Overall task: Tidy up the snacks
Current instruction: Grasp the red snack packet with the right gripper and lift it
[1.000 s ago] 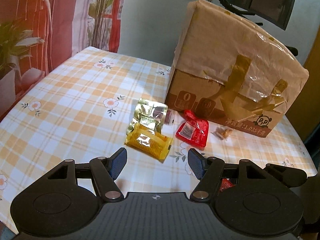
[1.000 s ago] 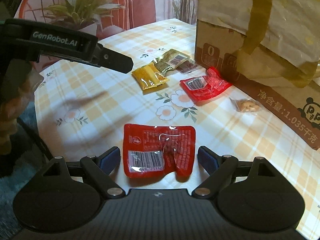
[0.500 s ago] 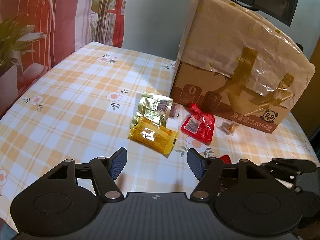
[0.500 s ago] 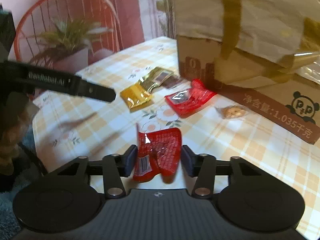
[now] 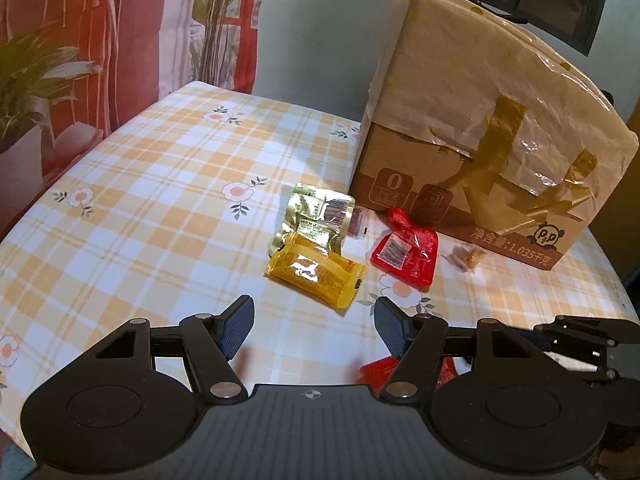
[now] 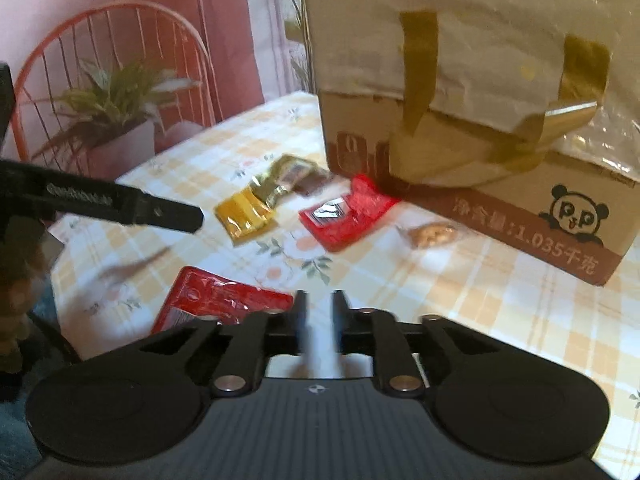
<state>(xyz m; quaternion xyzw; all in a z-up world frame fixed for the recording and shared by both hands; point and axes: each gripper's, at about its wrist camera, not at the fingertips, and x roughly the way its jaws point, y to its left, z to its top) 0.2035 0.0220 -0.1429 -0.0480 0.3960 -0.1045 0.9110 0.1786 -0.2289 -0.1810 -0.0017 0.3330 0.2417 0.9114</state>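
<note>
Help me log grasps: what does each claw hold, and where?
Left claw: nothing. Right claw: shut, apparently on nothing; the red snack packet lies beside its left finger, no pinched edge visible.

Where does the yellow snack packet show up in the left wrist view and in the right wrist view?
Left wrist: the yellow snack packet lies centre frame on the checked tablecloth, in front of a gold packet.
Right wrist: the same packet sits left of centre, blurred.
Shared landmark: the taped cardboard box with the panda logo, behind the snacks in both.
</note>
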